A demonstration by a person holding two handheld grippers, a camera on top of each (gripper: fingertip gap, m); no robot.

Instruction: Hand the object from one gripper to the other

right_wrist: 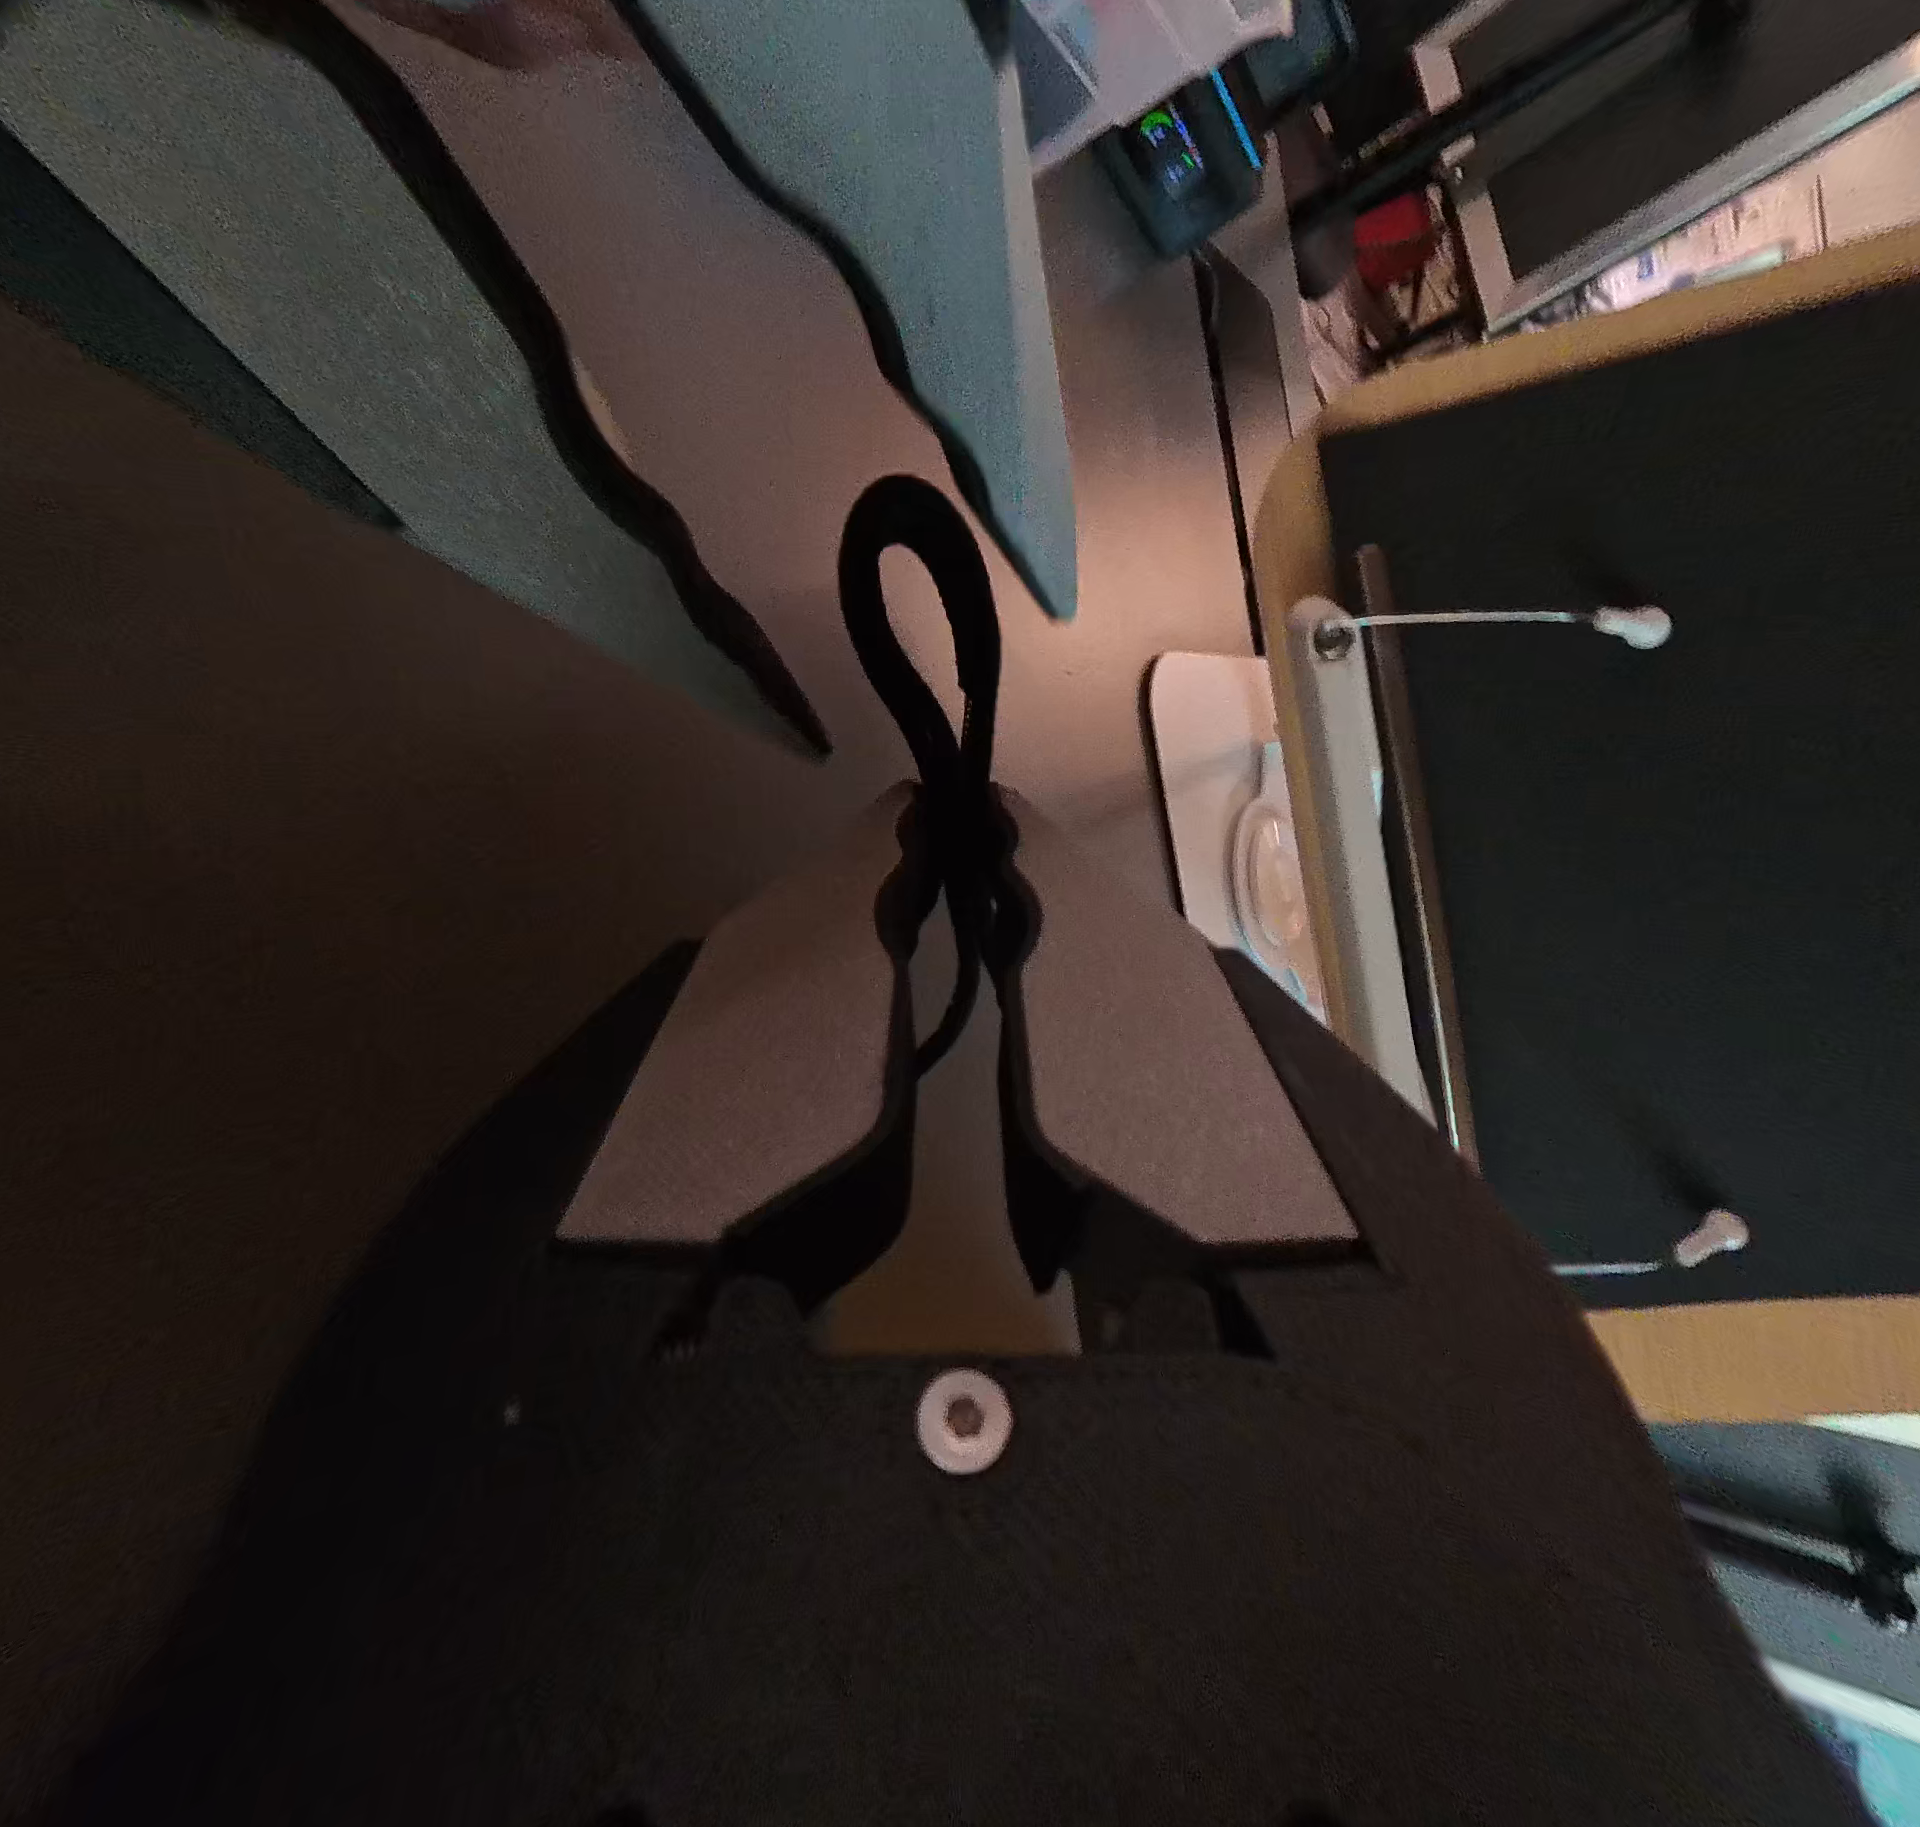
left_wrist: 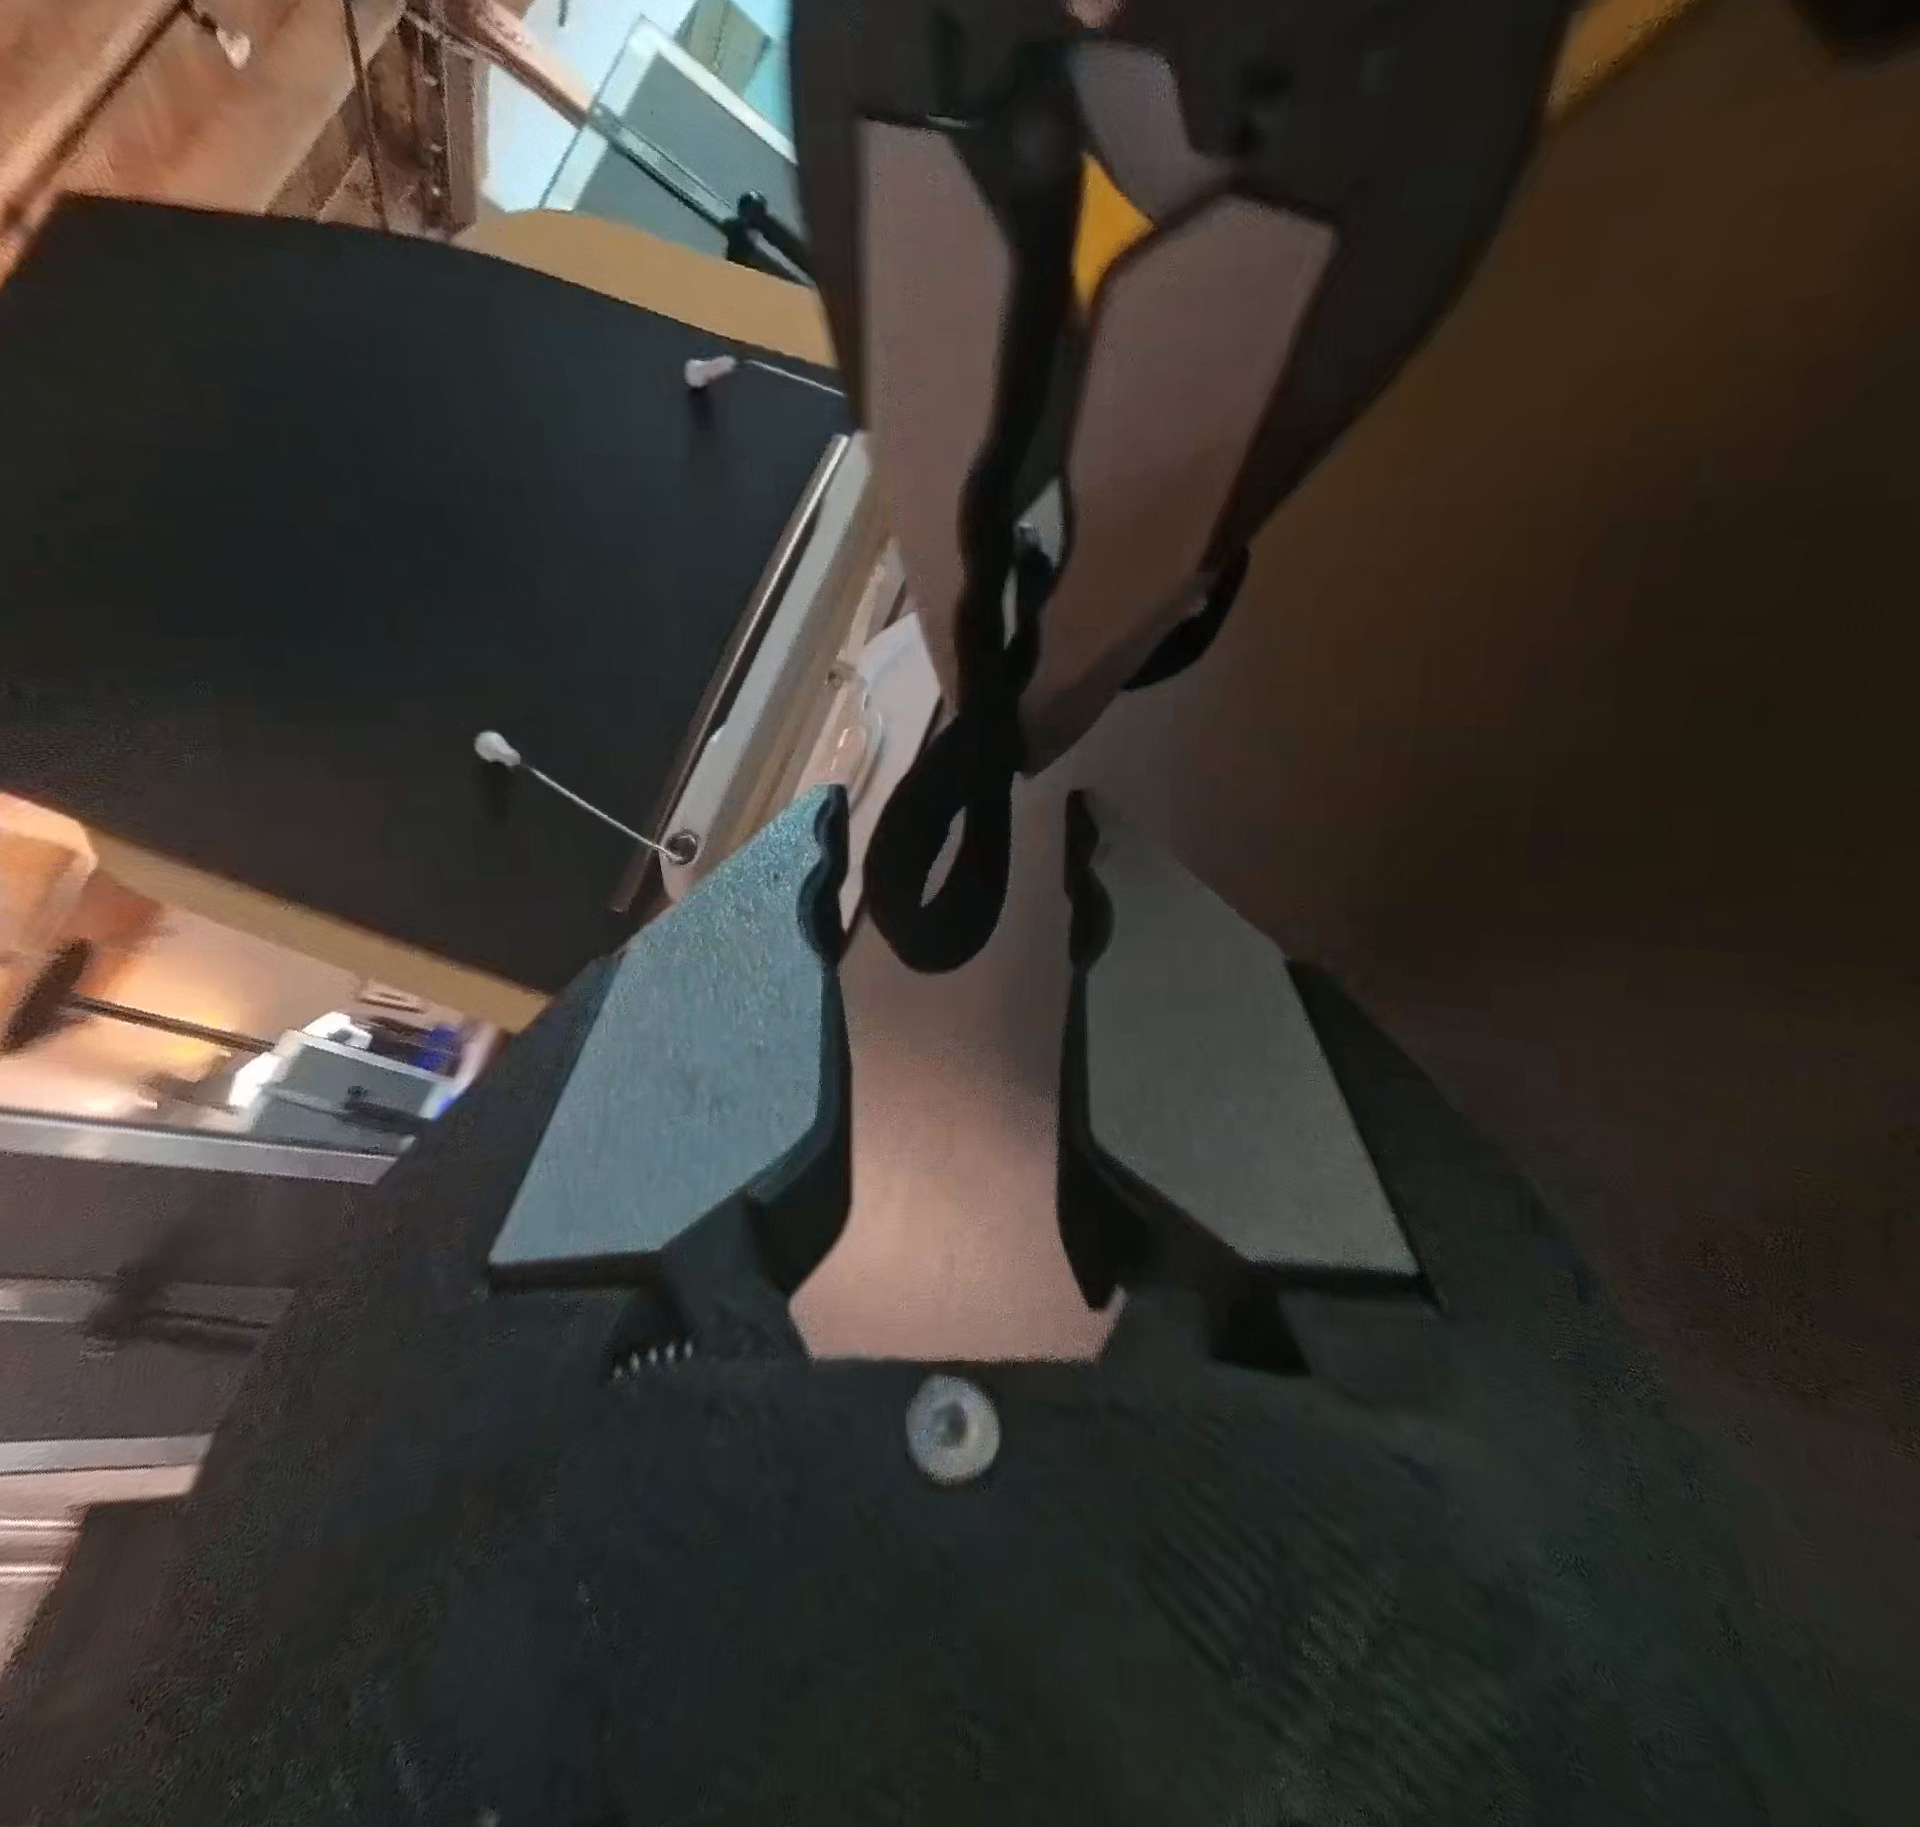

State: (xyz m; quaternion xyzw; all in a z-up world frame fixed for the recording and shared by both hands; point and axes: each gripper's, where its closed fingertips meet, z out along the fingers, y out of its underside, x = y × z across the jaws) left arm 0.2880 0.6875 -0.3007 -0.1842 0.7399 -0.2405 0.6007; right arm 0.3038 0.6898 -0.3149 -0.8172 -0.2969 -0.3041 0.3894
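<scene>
A black cord loop (right_wrist: 899, 510) sticks out past the tips of my right gripper (right_wrist: 956, 811), which is shut on the cord just below the loop. In the left wrist view the right gripper (left_wrist: 1013, 728) comes in from the top, facing mine, with the loop (left_wrist: 925, 951) hanging from it. My left gripper (left_wrist: 951, 821) is open, and the loop sits in the gap between its fingertips, touching neither. In the right wrist view the left gripper (right_wrist: 935, 671) reaches in from the top, with one open finger on each side of the loop.
A black panel with a tan wooden edge (left_wrist: 312, 530) lies beside the grippers, with white pegs and thin wires on it; it also shows in the right wrist view (right_wrist: 1662, 842). A white tray (right_wrist: 1205, 790) lies by its edge. Cluttered shelves stand behind.
</scene>
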